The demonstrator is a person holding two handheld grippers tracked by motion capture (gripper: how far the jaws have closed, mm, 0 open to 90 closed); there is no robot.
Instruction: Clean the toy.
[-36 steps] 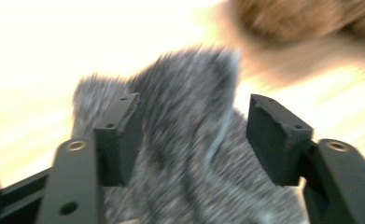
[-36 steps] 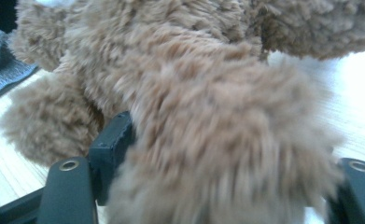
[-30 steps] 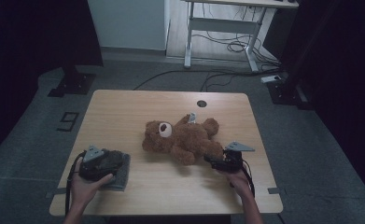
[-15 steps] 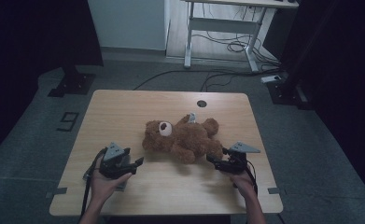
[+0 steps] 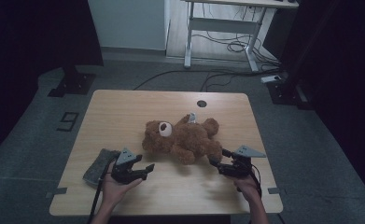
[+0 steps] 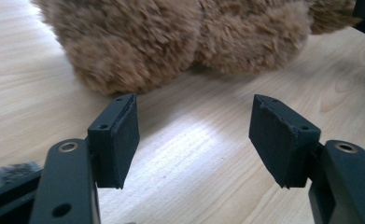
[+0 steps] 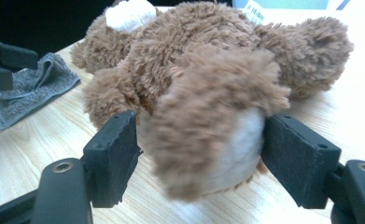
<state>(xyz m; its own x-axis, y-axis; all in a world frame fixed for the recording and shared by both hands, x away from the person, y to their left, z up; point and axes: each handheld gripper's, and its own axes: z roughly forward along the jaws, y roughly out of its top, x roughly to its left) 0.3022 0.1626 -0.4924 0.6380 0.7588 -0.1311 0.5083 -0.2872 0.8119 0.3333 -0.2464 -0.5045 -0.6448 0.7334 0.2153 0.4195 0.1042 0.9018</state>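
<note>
Dim room, pale table (image 5: 124, 107); the bear (image 5: 182, 137) lies mid-table. My right gripper (image 7: 199, 154) straddles its foot, pads barely touching; left gripper (image 6: 194, 135) gapes, empty. Plush could slip out.

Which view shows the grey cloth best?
The high view: the grey cloth lies whole at the table's near left, beside the left hand. The right gripper view shows it crumpled, farther off; the left gripper view shows a fuzzy corner.
</note>
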